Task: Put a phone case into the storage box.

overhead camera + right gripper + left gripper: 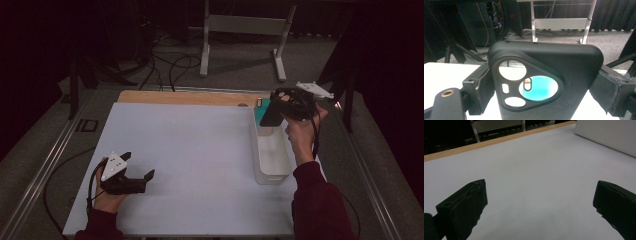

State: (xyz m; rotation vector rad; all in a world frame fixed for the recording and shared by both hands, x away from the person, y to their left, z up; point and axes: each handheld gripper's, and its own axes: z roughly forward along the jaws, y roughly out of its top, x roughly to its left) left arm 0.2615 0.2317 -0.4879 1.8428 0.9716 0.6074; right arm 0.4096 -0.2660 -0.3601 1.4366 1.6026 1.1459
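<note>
A black phone case (270, 114) with camera cutouts is held upright over the far end of a white bin (258, 150) at the table's right. My right gripper (281, 107) is shut on its two sides. In the right gripper view the phone case (549, 75) stands between the jaws of the right gripper (544, 92), and something teal (539, 88) shows through a cutout. That teal object (260, 111) sits at the bin's far end. My left gripper (139, 165) rests near the table's front left, open and holding nothing; the left gripper (540, 192) has bare tabletop between its jaws.
A pale sheet (190, 150) covers the table, with a wooden strip (190, 96) along the far edge. The white bin's wall (609, 135) shows in the left gripper view. Beyond the table stand a metal frame (240, 25) and cables (170, 70) on the floor.
</note>
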